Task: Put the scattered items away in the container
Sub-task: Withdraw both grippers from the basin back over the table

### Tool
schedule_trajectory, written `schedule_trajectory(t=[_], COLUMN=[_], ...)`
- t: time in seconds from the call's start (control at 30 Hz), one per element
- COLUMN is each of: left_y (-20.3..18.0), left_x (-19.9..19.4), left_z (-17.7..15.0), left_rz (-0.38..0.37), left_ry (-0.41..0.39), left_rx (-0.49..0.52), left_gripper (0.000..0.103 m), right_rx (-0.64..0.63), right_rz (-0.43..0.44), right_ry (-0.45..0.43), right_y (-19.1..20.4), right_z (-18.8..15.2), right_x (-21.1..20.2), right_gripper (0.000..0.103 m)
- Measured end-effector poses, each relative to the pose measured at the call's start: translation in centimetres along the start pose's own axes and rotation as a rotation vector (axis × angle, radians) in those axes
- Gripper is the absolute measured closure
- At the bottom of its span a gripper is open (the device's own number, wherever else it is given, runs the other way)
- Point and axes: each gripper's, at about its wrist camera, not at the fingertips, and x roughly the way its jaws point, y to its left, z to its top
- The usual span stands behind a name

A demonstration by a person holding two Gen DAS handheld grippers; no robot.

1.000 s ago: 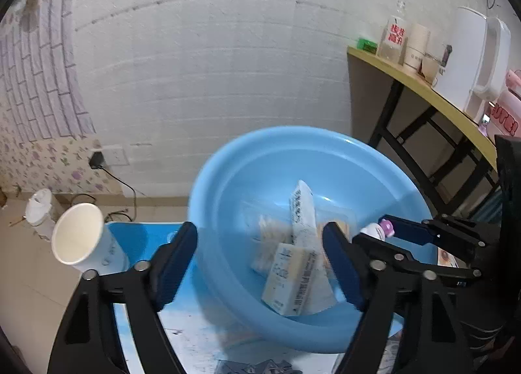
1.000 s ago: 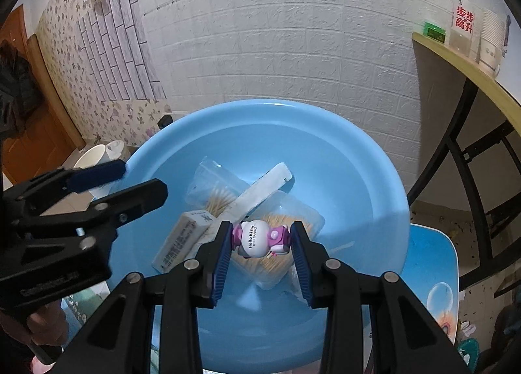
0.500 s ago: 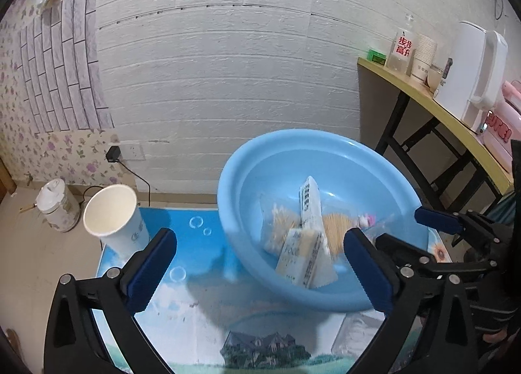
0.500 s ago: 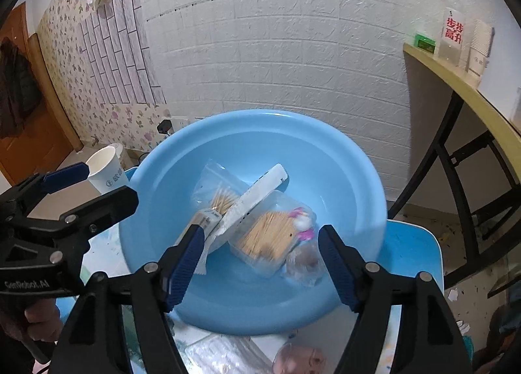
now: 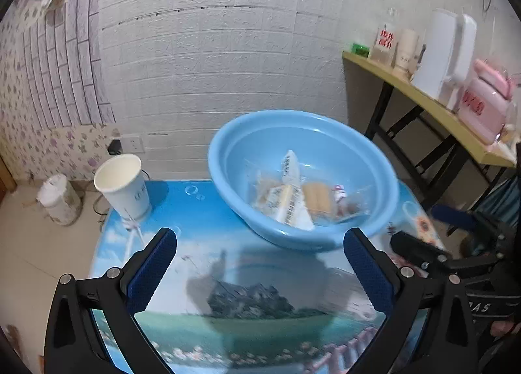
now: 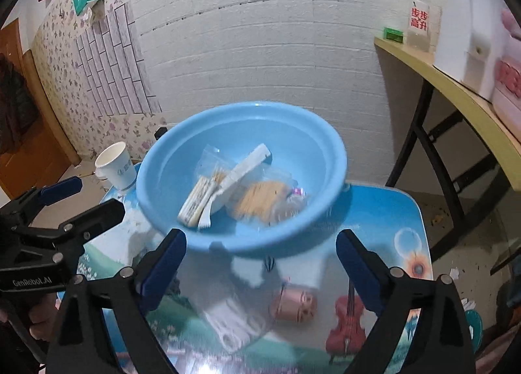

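Observation:
A blue basin point(image 5: 302, 237) point(image 6: 182, 224) stands on the picture-printed table. It holds packets of cotton swabs point(image 6: 260, 200), a white tube point(image 6: 242, 167) and a small pink and white Hello Kitty item point(image 6: 297, 191) point(image 5: 338, 193). My left gripper point(image 5: 260, 271) is open and empty, in front of the basin. My right gripper point(image 6: 260, 263) is open and empty, in front of the basin. A pink round item point(image 6: 294, 305) and a clear plastic packet point(image 6: 232, 322) lie on the table between the right fingers.
A white paper cup point(image 5: 125, 187) point(image 6: 116, 165) stands on the table's far left corner. A wooden shelf point(image 5: 423, 97) on black legs with a kettle and bottles stands at the right. A white brick wall is behind. A small bucket point(image 5: 58, 200) is on the floor.
My right gripper opened and dropped the Hello Kitty item into the basin. Both grippers pulled back from the basin toward the near side of the table.

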Motion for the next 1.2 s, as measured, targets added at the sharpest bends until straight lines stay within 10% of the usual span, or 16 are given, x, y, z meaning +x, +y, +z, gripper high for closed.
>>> schedule_trajectory(t=[0.5, 1.2], left_y=[-1.7, -3.3], left_x=[-2.3, 0.8], left_z=[-4.1, -6.9], left_rz=[0.066, -0.042], left_ry=[-0.018, 0.122], left_rx=[0.037, 0.033], left_gripper=[0.0, 0.0], right_rx=[0.005, 0.018], right_rz=[-0.05, -0.114], right_ry=[-0.007, 0.049], right_y=[-1.1, -4.1], right_z=[-5.2, -8.2], right_x=[-2.9, -1.8], right_gripper=[0.0, 0.0])
